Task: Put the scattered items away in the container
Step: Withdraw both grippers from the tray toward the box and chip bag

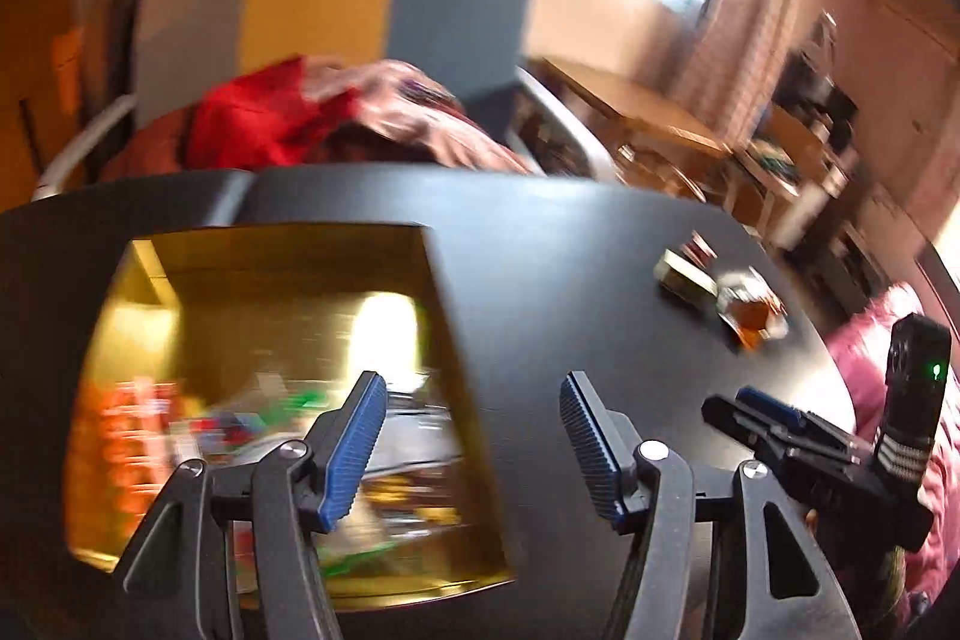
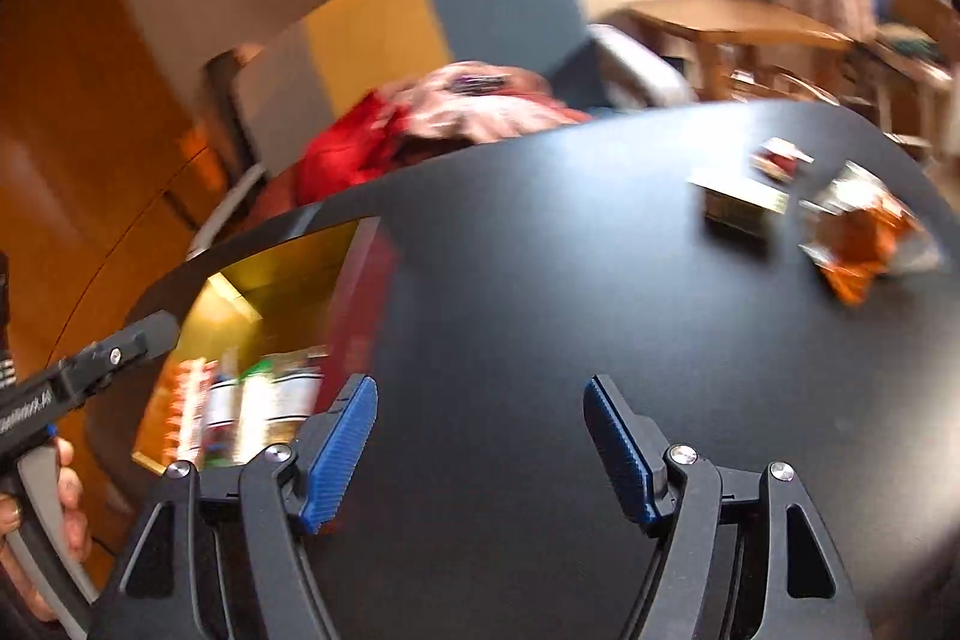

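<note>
A gold-lined container (image 1: 288, 292) sits on the black table (image 1: 540, 280), holding several packets (image 1: 138, 436). My left gripper (image 1: 474, 436) hangs open over the container's right wall, nothing between its fingers. In the right wrist view the container (image 2: 288, 274) lies at the left, and my right gripper (image 2: 480, 436) is open and empty above bare table. Scattered at the table's far right are a small flat box (image 2: 741, 202), a small red-and-white packet (image 2: 780, 157) and a crumpled orange wrapper (image 2: 864, 238); the left view shows the box (image 1: 687, 274) and wrapper (image 1: 753, 316) too. Both views are blurred.
A chair (image 1: 384, 34) with grey, yellow and blue panels stands behind the table, red and pink cloth (image 1: 336, 112) piled on it. A wooden table (image 2: 732, 22) and cluttered shelves stand at the right. A hand (image 2: 36, 508) holds the left gripper's handle.
</note>
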Motion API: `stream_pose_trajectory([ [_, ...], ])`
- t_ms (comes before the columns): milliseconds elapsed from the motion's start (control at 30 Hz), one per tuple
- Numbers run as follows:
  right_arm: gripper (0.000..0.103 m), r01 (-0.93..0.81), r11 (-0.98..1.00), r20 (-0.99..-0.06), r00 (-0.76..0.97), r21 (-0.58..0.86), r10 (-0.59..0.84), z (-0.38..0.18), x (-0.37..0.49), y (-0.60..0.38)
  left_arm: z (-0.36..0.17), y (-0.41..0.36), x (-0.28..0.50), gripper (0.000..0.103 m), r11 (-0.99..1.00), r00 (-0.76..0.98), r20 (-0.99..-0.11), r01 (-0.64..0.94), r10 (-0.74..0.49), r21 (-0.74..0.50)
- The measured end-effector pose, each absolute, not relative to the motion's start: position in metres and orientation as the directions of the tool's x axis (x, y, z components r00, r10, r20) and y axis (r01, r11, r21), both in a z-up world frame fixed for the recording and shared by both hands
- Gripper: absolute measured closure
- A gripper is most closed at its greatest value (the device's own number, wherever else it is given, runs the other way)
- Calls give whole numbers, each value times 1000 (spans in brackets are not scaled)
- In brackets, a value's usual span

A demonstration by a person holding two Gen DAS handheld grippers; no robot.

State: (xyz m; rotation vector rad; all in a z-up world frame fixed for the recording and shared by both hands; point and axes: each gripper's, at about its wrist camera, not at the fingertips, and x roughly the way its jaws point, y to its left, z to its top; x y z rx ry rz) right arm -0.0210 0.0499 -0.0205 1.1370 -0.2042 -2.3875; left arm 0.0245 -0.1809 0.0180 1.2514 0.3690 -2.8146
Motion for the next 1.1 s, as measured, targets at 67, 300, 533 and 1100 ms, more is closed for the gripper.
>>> stream_pose_trajectory([
  [67, 30, 307, -890, -695, -557, 336, -454, -24, -27, 79, 10, -157, 7, 41, -978, -649, -756, 90, 85, -188],
  [300, 30, 157, -921, -688, -622, 358, -374, -25, -44, 159, -14, -88, -38, 41, -988, -595, -794, -2, 124, -153],
  [533, 27, 107, -928, -686, -645, 357, -338, -24, -40, 191, -27, -53, -52, 41, -990, -576, -806, -45, 135, -133],
  [1100, 20, 17, -967, -710, -675, 255, -199, -32, -25, 210, -39, -11, -77, 41, -993, -560, -822, -111, 102, -47],
])
